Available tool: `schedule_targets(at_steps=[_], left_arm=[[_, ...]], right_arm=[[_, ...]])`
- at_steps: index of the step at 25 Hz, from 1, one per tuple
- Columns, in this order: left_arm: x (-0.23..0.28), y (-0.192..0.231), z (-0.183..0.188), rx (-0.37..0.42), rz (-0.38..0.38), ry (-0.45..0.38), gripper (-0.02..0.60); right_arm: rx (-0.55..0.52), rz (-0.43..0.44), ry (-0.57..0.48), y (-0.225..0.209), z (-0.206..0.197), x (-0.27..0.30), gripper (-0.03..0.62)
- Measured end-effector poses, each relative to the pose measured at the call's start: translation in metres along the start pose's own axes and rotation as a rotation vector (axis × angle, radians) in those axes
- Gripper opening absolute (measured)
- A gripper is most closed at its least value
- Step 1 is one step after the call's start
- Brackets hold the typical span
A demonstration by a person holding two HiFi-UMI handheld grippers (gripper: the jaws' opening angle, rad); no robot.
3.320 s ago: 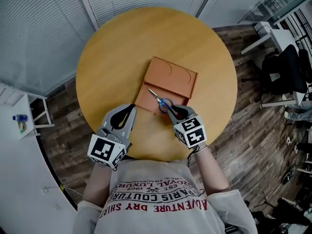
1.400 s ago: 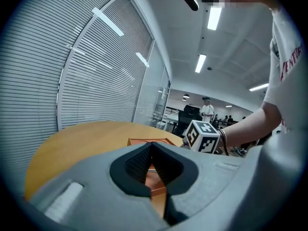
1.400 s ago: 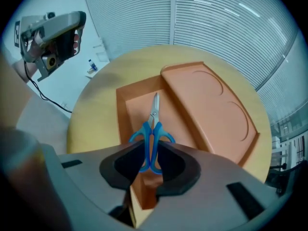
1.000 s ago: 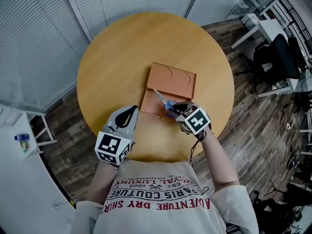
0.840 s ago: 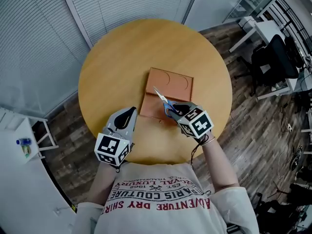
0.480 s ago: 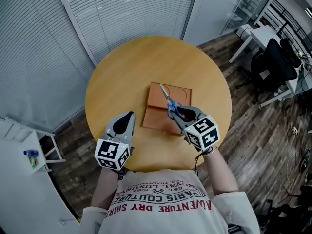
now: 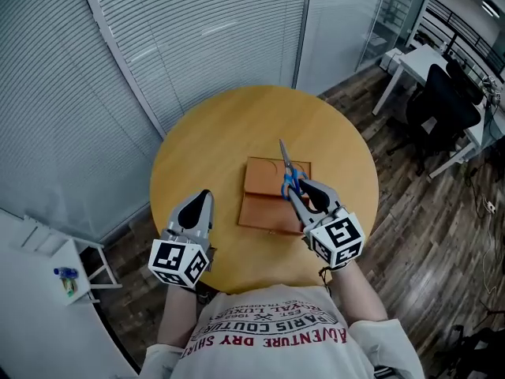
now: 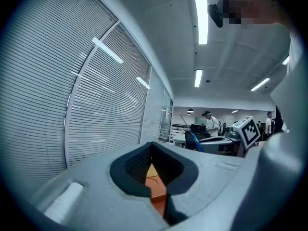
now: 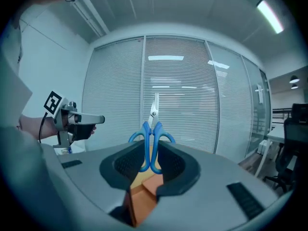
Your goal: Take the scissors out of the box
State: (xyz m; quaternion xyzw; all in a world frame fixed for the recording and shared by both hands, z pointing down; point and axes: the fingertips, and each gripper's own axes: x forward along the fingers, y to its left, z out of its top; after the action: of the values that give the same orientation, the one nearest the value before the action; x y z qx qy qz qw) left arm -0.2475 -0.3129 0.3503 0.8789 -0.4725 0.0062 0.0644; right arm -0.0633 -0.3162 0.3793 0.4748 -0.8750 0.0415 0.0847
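The right gripper [image 7: 300, 190] is clamped on the blue handles of the scissors [image 7: 286, 169], which sit between its jaws with their closed blades pointing away toward the far blinds [image 7: 197, 38]. The scissors are out of the box [image 7: 264, 200], held in the air over its far right part, and the open orange box lies on the round table [image 7: 205, 140] below. The left gripper [image 7: 205, 194] hangs near and left of the box, apart from it, its jaws together at the tips and holding nothing.
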Motion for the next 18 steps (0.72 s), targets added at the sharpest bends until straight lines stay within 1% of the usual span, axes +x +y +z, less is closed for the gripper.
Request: schedule_targets(at_steps=[3, 8, 12, 18], left_arm=[[-0.001, -0.005, 0.001, 0.012, -0.002, -0.004, 0.009], [0.003, -0.012, 0.006, 0.023, -0.023, -0.016, 0.009], [0.004, -0.020, 0.006, 0.030, -0.032, -0.016, 0.009], [0.004, -0.018, 0.004, 0.012, -0.025, -0.009, 0.009]], right_arm=[[0.030, -0.035, -0.042, 0.002, 0.006, -0.012, 0.094], [0.039, -0.076, -0.086, 0.006, 0.016, -0.015, 0.094], [0.042, -0.086, -0.098, 0.007, 0.017, -0.018, 0.094], [0.040, -0.104, -0.099, 0.008, 0.017, -0.020, 0.093]])
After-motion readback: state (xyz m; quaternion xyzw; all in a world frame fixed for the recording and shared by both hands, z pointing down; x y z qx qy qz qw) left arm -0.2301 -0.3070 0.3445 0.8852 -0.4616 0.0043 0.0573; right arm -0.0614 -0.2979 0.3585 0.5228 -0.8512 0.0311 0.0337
